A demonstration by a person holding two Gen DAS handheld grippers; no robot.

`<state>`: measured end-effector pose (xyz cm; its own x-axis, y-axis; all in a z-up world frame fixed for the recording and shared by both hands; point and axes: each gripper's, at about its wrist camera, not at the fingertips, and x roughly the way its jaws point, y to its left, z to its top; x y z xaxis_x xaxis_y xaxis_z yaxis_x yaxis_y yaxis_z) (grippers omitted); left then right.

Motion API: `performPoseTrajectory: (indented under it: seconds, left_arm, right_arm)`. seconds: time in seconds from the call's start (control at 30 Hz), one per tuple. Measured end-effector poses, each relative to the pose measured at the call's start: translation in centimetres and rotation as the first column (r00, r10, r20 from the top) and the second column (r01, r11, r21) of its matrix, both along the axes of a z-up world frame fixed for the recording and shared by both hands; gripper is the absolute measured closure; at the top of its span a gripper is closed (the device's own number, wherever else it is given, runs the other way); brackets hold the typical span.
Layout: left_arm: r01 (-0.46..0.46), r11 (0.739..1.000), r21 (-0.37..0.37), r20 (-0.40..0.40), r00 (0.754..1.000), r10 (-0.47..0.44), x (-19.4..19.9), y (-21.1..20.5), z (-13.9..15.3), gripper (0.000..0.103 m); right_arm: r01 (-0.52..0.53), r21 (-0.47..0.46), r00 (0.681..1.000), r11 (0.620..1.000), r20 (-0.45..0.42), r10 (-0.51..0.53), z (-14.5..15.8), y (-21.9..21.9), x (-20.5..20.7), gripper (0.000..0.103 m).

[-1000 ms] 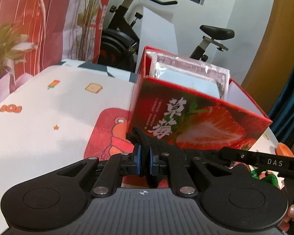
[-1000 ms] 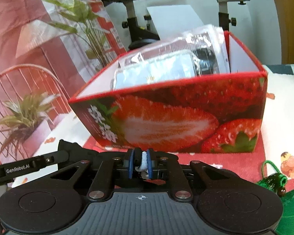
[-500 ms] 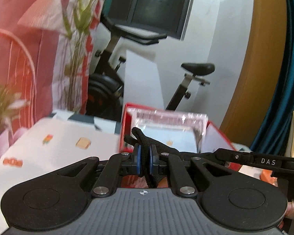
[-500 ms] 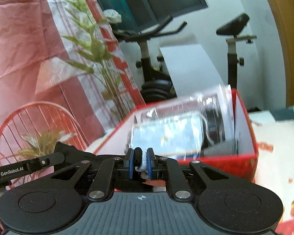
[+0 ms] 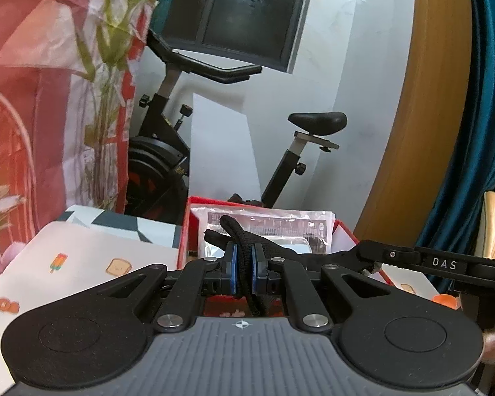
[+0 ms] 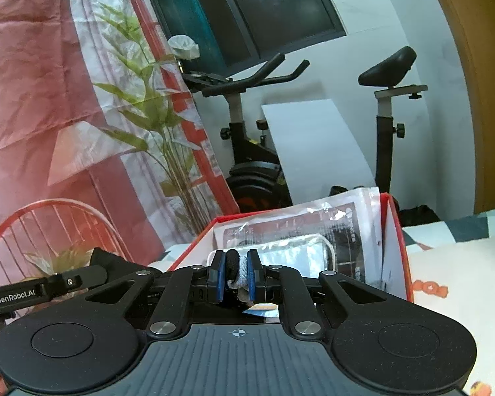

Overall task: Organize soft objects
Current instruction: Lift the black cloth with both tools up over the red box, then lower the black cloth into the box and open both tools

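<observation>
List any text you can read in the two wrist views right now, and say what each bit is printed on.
"DAS": white letters on the black bar of the right gripper, seen in the left wrist view.
"GenRobot.AI": white letters on the black bar of the left gripper, seen in the right wrist view.
Print on the plastic packets in the red box: too small and blurred to read.
</observation>
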<state>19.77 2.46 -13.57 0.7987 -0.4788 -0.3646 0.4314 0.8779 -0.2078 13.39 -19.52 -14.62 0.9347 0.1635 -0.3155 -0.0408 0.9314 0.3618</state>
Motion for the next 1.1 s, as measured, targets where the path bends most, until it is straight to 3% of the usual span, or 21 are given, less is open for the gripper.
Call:
performPoseTrajectory:
  seconds: [0.3, 0.53, 0.6, 0.93, 1.1]
  left_arm:
    - [0.050, 0.999, 0.016, 0.005, 0.999, -0.050, 3.2, -1.3, 1.1, 0.094]
    - [0.155, 0.987, -0.032, -0.092, 0.983, -0.157, 5.3, -3.8, -0.6, 0.094]
    - [0.159, 0.986, -0.056, -0.134, 0.977, -0.165, 6.0, -4.0, -1.5, 0.094]
    - [0.105, 0.994, 0.012, -0.196, 0.975, -0.100, 8.7, -2.8, -3.5, 0.094]
    - [0.107, 0.993, 0.041, -0.251, 0.964, -0.094, 10.4, -2.6, -4.0, 0.094]
  right_arm:
    - [0.028, -0.008, 1.000, 1.000, 0.008, -0.028, 1.2, -1.2, 1.8, 0.090]
    - [0.072, -0.030, 0.997, 0.997, -0.004, -0.072, 1.4, -3.0, 2.2, 0.093]
    - [0.071, -0.048, 0.997, 0.996, -0.040, -0.073, 0.7, -3.3, 2.7, 0.094]
    - [0.040, -0.043, 0.984, 0.998, -0.174, -0.046, -2.4, -3.2, 5.0, 0.094]
    - [-0.050, 0.071, 0.943, 0.996, -0.324, 0.070, -3.3, -3.1, 8.3, 0.094]
